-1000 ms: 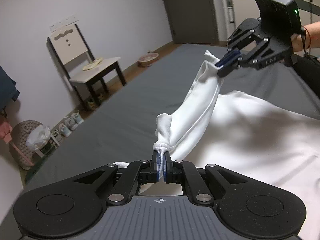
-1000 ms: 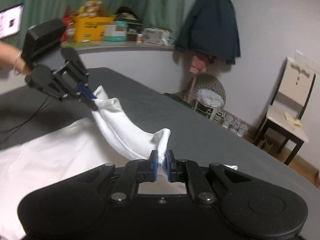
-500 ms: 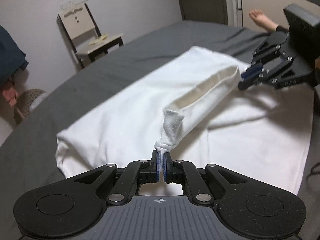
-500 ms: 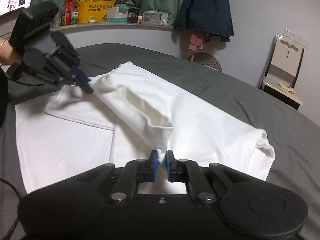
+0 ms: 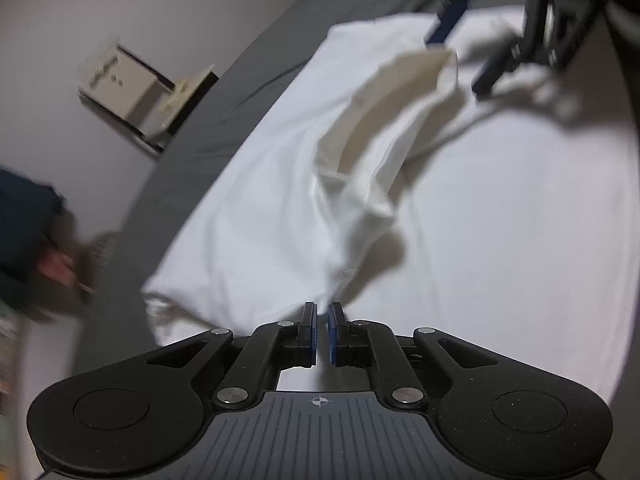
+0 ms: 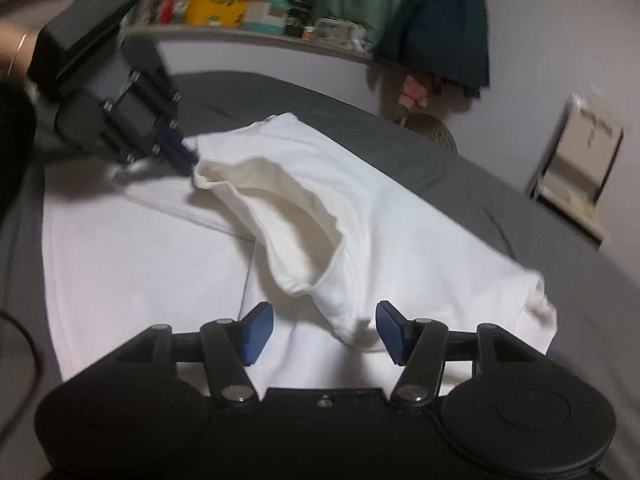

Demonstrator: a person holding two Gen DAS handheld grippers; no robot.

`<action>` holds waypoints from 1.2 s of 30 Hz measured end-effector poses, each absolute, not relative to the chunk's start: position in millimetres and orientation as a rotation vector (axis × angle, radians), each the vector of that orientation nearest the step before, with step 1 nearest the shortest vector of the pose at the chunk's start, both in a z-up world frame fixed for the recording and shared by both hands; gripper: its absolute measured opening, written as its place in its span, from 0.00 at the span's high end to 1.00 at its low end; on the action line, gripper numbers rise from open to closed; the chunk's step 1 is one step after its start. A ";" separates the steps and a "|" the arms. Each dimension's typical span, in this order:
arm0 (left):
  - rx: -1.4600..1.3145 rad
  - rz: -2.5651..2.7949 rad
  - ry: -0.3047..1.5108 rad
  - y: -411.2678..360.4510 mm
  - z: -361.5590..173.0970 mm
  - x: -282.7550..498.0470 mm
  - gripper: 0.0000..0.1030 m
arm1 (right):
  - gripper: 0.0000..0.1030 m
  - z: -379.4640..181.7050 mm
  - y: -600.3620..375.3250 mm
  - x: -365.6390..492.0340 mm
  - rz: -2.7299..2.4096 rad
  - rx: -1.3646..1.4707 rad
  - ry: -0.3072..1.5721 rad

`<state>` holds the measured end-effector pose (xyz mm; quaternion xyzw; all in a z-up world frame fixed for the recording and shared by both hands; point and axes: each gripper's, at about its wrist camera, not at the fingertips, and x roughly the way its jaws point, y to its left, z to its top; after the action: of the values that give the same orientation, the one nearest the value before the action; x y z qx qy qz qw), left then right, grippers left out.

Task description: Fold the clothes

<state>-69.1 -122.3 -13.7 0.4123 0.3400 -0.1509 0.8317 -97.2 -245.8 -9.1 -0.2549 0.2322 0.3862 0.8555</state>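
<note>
A white garment lies spread on the grey bed. One sleeve sags loosely across its body, hem mouth gaping, held by neither gripper. My left gripper has its pads a narrow gap apart with no cloth between them, just short of the sleeve's near end. It shows blurred at upper left in the right wrist view, beside the sleeve's far tip. My right gripper stands wide open, the sleeve's end drooping just ahead of its fingers.
A pale chair stands by the wall past the bed's edge. A dark coat hangs above a woven basket. A cluttered shelf runs behind the bed. A person's wrist holds the left gripper.
Both grippers have let go of the sleeve ends they held taut. The right jaws have swung wide, the left parted slightly, and the sleeve has dropped slack onto the garment.
</note>
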 end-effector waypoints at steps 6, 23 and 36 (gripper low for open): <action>0.825 -0.230 0.741 -110.5 -0.3 -75.5 0.93 | 0.46 -19.0 -221.1 -93.3 0.799 -0.621 0.442; 0.464 0.017 0.564 -43.0 30.5 -74.1 0.93 | 0.49 0.2 -214.1 -106.3 0.799 -0.529 0.473; 0.298 -0.205 0.655 -8.6 15.4 -89.1 0.93 | 0.51 -43.6 6.0 -145.8 0.767 -1.103 0.191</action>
<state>-89.1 -8.6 15.4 0.1456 0.3197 -0.1001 0.9309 -145.8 6.0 -43.6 -0.5100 0.0883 0.3547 0.7787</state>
